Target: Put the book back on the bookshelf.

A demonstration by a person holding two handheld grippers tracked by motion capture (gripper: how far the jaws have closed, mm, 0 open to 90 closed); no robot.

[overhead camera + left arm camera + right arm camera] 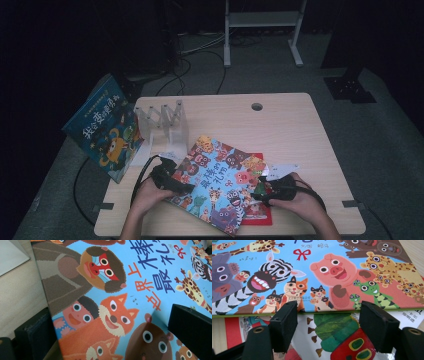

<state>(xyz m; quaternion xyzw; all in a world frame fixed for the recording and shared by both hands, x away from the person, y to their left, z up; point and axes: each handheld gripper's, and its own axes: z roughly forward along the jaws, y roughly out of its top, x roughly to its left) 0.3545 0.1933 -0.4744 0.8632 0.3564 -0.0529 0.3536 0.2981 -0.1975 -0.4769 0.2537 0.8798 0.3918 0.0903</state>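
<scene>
The pale wooden worktop carried everything. At its near edge lay the blue animal picture book, turned at an angle, resting on top of a red-covered book whose caterpillar cover showed below the blue book's edge in the right gripper view. Another blue picture book leaned at the worktop's far left edge, just beside a clear acrylic book rack. The left gripper sat at the blue animal book's left edge, one finger above the cover and the other below it; whether they pressed it could not be told. The right gripper rested over the red-covered book at the blue book's right edge, its fingers parted and holding nothing.
</scene>
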